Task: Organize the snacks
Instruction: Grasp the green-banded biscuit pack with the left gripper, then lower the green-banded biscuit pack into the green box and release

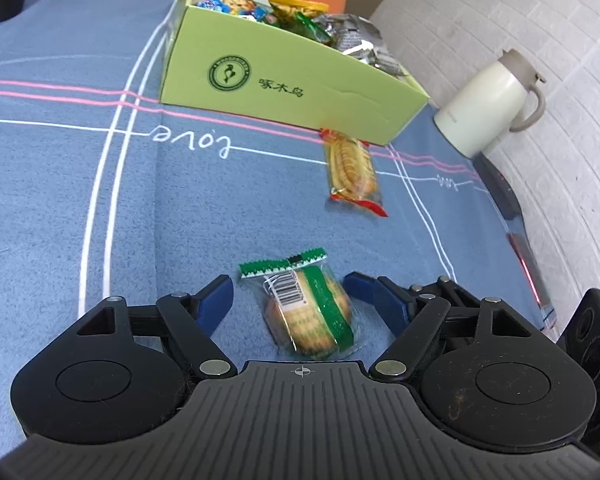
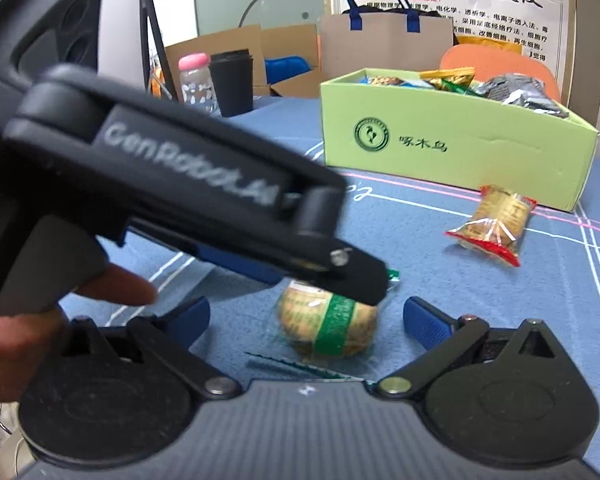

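A green-banded cracker pack (image 1: 308, 316) lies on the blue cloth between the fingers of my left gripper (image 1: 288, 285), which stands open, its blue pads clear of the wrapper on both sides. The same pack (image 2: 332, 328) also lies between the spread fingers of my open right gripper (image 2: 307, 314). One black finger (image 2: 360, 280) of the left tool reaches over the pack's far end. A red-ended cracker pack (image 1: 354, 172) (image 2: 496, 220) lies just in front of the light green box (image 1: 284, 84) (image 2: 452, 152), which holds several wrapped snacks.
A cream thermos jug (image 1: 496, 96) stands right of the box near the table's right edge (image 1: 532, 264). At the far left are a black cup (image 2: 232, 84) and a pink-capped bottle (image 2: 198, 80). A hand (image 2: 4, 352) grips the left tool. An orange chair (image 2: 500, 64) stands behind the box.
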Action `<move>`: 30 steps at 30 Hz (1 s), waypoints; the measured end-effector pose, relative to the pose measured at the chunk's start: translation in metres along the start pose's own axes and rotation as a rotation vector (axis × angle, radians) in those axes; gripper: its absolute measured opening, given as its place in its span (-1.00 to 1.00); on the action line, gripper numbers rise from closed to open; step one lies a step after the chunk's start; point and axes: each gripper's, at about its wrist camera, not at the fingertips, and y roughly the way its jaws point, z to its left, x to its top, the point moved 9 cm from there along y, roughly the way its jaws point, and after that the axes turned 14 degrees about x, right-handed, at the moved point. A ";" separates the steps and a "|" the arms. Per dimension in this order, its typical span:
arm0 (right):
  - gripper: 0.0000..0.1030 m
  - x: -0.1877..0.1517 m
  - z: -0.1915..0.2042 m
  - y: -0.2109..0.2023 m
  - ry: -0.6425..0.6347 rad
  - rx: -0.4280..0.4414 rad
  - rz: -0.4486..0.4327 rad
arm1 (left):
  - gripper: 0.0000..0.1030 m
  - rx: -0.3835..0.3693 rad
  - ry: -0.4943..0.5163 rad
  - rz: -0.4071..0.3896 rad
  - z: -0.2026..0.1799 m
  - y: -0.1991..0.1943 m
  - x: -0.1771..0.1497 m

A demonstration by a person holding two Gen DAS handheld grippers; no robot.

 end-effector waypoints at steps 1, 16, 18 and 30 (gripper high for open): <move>0.99 -0.001 0.001 0.001 -0.012 -0.013 0.001 | 0.21 0.001 0.006 -0.004 -0.001 0.001 0.000; 0.92 -0.009 -0.024 -0.031 0.066 -0.080 -0.072 | -0.40 -0.073 -0.034 0.002 0.004 0.001 -0.007; 0.92 -0.014 -0.021 -0.035 0.041 -0.106 -0.058 | -0.26 -0.074 -0.027 0.002 0.001 0.000 -0.008; 0.12 -0.019 -0.009 -0.036 0.016 -0.107 -0.045 | -0.68 0.038 0.058 -0.055 -0.018 -0.003 -0.024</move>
